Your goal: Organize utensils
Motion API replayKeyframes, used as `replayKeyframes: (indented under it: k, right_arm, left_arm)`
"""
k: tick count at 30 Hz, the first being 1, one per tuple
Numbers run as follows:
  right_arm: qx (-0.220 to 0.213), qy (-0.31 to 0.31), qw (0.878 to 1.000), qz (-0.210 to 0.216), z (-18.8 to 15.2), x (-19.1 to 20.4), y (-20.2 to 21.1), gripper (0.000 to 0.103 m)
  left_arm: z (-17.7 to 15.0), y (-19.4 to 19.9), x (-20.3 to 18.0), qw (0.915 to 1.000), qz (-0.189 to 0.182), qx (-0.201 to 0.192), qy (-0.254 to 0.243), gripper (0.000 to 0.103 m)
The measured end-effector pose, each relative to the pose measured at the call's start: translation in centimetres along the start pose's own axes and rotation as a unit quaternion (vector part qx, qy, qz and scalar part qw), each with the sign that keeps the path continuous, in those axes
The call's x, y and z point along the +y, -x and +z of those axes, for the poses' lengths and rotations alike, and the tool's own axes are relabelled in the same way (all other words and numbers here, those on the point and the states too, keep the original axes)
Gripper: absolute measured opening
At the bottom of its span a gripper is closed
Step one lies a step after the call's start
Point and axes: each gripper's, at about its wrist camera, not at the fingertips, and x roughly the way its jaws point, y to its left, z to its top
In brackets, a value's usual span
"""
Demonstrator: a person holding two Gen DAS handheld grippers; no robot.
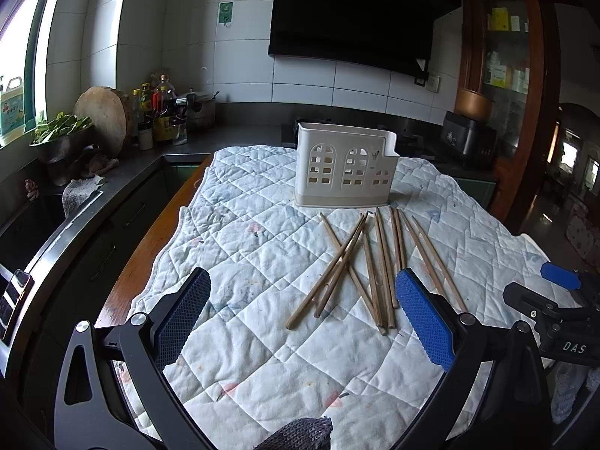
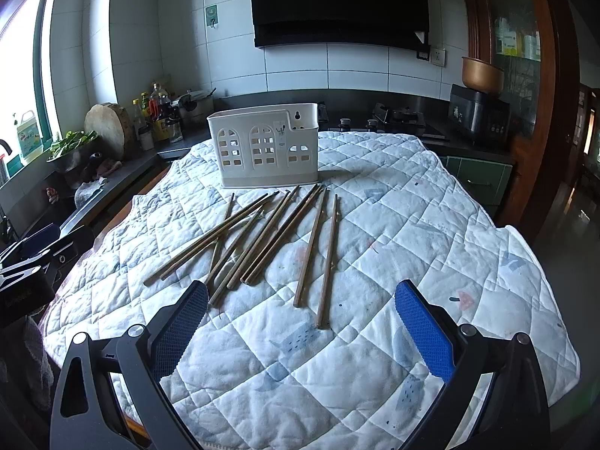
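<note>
Chopsticks (image 2: 262, 240) lie loose in a scattered fan on the quilted cloth (image 2: 412, 225) covering the worktop, their far tips just short of the white perforated utensil holder (image 2: 264, 148), which stands upright behind them. We hold the left gripper (image 1: 302, 318) with its jaws spread wide and empty above the cloth near the sticks' near ends. We hold the right gripper (image 2: 300, 328) likewise wide open, gripping nothing.

The holder's (image 1: 345, 165) inside is hidden behind its wall. The quilt (image 1: 262, 247) hides most of the counter (image 1: 150, 255). Shelf labels (image 2: 513, 37) are too blurred to read.
</note>
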Motion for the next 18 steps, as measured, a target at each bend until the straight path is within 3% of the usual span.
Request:
replayKeyframes:
  k: [14, 18]
  right_arm:
    - [0.002, -0.001, 1.0, 0.001, -0.11, -0.12, -0.22, 0.097]
    - [0.003, -0.001, 1.0, 0.0, -0.18, -0.1, -0.38, 0.097]
  left_arm:
    - [-0.17, -0.24, -0.27, 0.9995, 0.017, -0.025, -0.011, 0.098]
    - [-0.4, -0.7, -0.31, 0.9997, 0.011, -0.012, -0.019, 0.098]
